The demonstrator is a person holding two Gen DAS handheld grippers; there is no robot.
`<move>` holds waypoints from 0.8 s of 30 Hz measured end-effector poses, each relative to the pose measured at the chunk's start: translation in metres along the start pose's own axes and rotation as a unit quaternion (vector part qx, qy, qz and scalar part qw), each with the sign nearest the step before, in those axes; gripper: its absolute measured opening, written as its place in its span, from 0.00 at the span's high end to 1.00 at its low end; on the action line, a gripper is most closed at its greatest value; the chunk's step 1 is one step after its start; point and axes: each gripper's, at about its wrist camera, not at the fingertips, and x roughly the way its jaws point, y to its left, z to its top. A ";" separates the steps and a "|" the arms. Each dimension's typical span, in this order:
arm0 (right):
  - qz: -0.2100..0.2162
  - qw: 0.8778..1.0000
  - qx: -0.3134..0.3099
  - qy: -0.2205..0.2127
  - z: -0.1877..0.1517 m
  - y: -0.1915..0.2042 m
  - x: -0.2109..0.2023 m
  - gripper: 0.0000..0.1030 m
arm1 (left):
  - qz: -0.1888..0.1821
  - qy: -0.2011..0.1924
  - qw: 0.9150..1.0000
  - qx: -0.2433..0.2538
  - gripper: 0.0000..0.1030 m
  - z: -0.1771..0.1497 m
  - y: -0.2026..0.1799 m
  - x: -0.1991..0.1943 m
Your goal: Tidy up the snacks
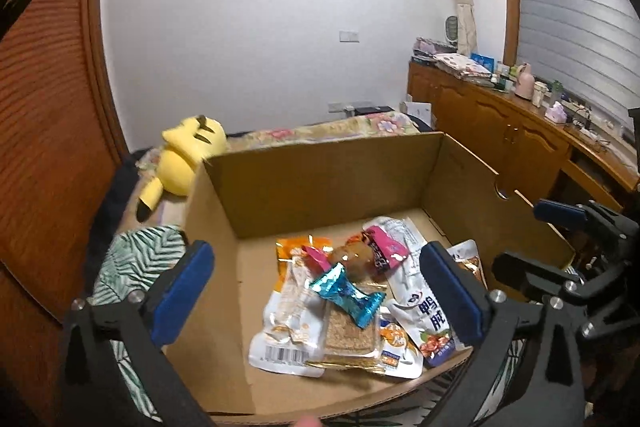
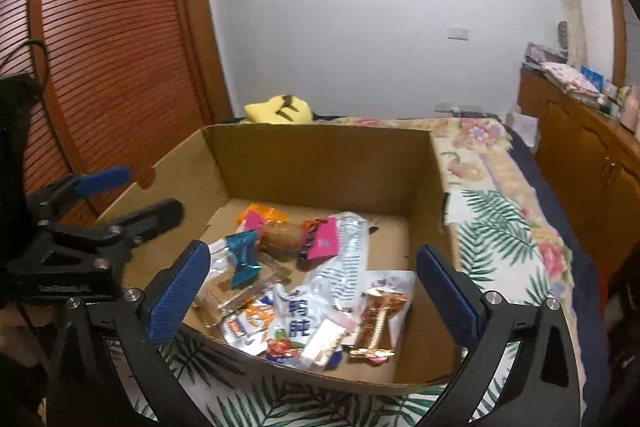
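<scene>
Snacks lie heaped on the floor of the box (image 1: 328, 187), toward its near right corner; left gripper (image 1: 320, 291) hovers over the near rim with fingers wide apart and empty, the teal candy (image 1: 346, 293) dead ahead at twelve o'clock between the pads, its long axis running from ten to four; beneath it sit the barcode pouch (image 1: 280, 327) at eleven and the blue-print pouch (image 1: 428, 319) at one; right gripper (image 2: 312, 293) is also spread and empty, with the gold bar (image 2: 378, 319) at one o'clock, lying roughly along twelve to six; by my judgement the left is nearer the candy; lower packets are buried and mostly unreadable, and the box's near wall is cut off.
</scene>
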 end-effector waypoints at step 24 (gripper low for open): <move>-0.043 0.998 -0.004 -0.045 -0.034 0.014 -0.097 0.00 | 0.037 -0.038 0.998 -0.034 0.00 -0.039 -0.018 -0.090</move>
